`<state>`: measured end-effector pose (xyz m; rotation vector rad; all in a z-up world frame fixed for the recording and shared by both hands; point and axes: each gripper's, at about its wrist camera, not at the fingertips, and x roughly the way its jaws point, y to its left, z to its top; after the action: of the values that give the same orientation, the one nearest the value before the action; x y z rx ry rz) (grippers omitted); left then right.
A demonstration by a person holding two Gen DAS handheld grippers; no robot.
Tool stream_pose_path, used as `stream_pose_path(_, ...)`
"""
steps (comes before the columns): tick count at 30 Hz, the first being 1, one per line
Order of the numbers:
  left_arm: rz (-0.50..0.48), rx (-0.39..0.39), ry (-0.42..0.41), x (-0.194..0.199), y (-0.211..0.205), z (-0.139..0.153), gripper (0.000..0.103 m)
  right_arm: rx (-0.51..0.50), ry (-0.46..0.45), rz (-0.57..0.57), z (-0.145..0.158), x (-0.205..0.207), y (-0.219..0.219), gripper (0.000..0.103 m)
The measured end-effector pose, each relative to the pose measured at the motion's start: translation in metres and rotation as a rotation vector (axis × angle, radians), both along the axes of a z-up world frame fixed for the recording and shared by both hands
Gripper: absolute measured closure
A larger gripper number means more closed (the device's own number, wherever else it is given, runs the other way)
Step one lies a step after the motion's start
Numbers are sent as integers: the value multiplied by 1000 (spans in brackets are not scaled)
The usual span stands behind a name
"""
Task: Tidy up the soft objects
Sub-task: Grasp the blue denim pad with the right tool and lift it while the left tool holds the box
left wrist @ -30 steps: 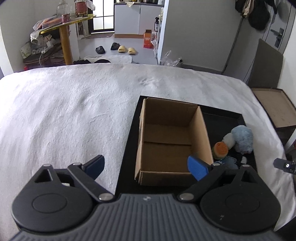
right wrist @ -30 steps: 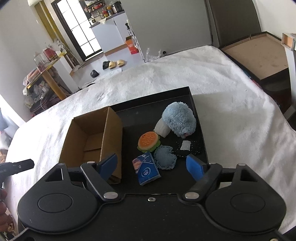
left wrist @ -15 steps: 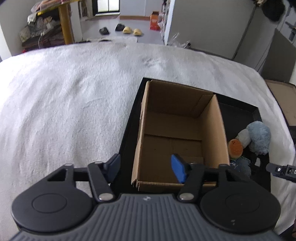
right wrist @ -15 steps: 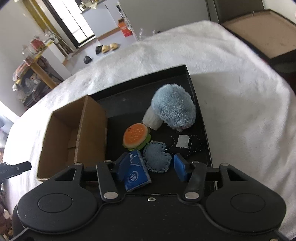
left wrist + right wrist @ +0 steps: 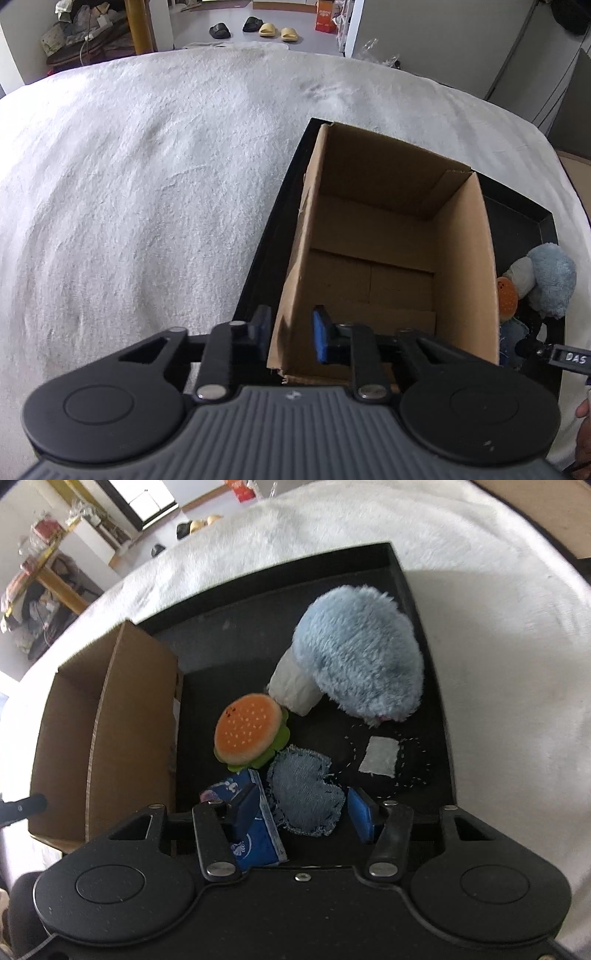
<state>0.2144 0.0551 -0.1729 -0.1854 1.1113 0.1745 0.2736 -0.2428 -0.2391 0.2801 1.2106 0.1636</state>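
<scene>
Five soft objects lie in the right half of the black tray [image 5: 424, 602], beside the cardboard box [image 5: 110, 716] that fills its left half. Nearest your right claw [image 5: 306, 812] is the denim heart cushion [image 5: 304, 794], sitting between its two blue pads; the pads stand apart on either side of the cushion, and a grip on it cannot be confirmed from this view. The left pad overlaps the blue tissue pack [image 5: 258, 843], which lies just left of the cushion. The burger plush [image 5: 249, 731] rests just beyond both, touching the white stem of the blue mushroom plush [image 5: 358, 653]. A black stitched pouch with a white patch [image 5: 384, 760] lies to the right of the cushion.

Your left claw [image 5: 290, 338] straddles the near left wall of the cardboard box, one pad outside and one inside, with a gap showing on each side of the wall; it is not clamped. The box interior shows only its folded bottom flaps. The tray rests on a white fleecy bed cover [image 5: 147, 184].
</scene>
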Motion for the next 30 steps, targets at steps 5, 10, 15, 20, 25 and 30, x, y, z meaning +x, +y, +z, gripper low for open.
stream_pose_path(5, 13, -7, 1, 3, 3, -6, 94, -19, 45, 9, -13, 0, 7, 54)
stream_pose_path(10, -8, 5, -16, 5, 6, -2, 94, 14, 49, 22, -16, -2, 8, 80)
stream_pose_path(15, -24, -5, -18, -1, 8, -2, 95, 13, 16, 35, -1, -11, 5, 86)
stream_pose_path(20, -88, 1, -32, -12, 1, -3, 96, -5, -25, 38, 16, -18, 4, 87)
stream_pose_path(25, -140, -2, -51, -24, 0, 0, 96, -15, -71, 24, 34, -28, 5, 87)
stream_pose_path(30, -171, -22, -51, -35, 6, 0, 96, -15, -114, 7, 52, -41, 6, 87)
